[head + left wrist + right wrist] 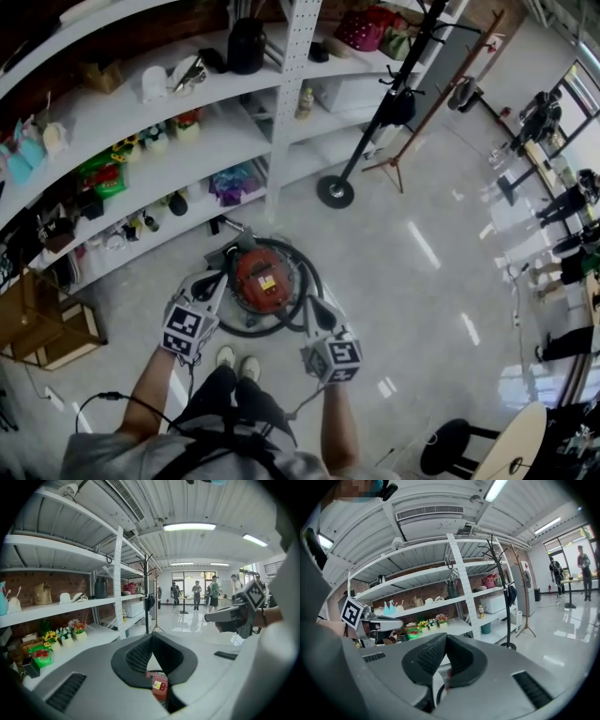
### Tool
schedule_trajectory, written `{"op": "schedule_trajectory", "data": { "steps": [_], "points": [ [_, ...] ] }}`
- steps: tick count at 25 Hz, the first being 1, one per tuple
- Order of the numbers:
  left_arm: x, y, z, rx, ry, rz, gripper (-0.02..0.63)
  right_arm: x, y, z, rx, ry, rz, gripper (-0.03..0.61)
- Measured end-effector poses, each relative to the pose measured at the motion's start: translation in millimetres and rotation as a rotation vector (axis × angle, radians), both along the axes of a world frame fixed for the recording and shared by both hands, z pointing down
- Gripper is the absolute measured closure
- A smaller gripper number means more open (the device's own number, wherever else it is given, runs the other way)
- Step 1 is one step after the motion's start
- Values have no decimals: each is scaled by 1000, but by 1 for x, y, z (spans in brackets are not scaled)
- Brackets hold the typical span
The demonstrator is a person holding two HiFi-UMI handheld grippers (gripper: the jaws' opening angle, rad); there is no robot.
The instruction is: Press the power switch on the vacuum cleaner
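Observation:
A round red vacuum cleaner (262,281) stands on the pale floor, ringed by its black hose (309,272), just ahead of my feet. My left gripper (221,279) hangs over the vacuum's left edge and my right gripper (315,306) over its right edge. Both sit above the machine, and whether either touches it is unclear. In the left gripper view the jaws of the left gripper (152,641) meet at their tips, with the red body and its label (158,686) showing below. The right gripper (446,641) is likewise shut and empty, with only a red sliver beneath. No switch is discernible.
White shelving (216,131) with flowers, jars and boxes curves along the left and back. A black coat stand has its base (335,191) on the floor behind the vacuum. A wooden crate (47,328) sits at left, and a stool (450,445) and round table (520,445) at lower right. People stand far right.

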State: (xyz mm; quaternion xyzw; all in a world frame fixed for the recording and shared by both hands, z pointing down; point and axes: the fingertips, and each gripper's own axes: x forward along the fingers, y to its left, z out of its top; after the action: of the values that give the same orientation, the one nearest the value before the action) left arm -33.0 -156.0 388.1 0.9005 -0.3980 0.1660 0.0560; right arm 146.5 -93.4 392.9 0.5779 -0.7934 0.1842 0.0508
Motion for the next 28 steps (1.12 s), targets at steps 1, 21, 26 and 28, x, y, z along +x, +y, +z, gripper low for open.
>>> {"op": "schedule_trajectory", "data": {
  "steps": [1, 21, 26, 28],
  "points": [
    [0, -5, 4, -5, -1, 2, 607, 1, -5, 4, -4, -2, 2, 566],
    [-4, -67, 121, -138, -17, 38, 607, -12, -59, 124, -143, -3, 11, 566],
    [-6, -73, 161, -171, -24, 28, 607, -10, -69, 168, -192, 1, 10, 566],
    [-7, -75, 179, -188, -28, 21, 607, -11, -72, 188, -208, -6, 2, 566]
  ]
}}
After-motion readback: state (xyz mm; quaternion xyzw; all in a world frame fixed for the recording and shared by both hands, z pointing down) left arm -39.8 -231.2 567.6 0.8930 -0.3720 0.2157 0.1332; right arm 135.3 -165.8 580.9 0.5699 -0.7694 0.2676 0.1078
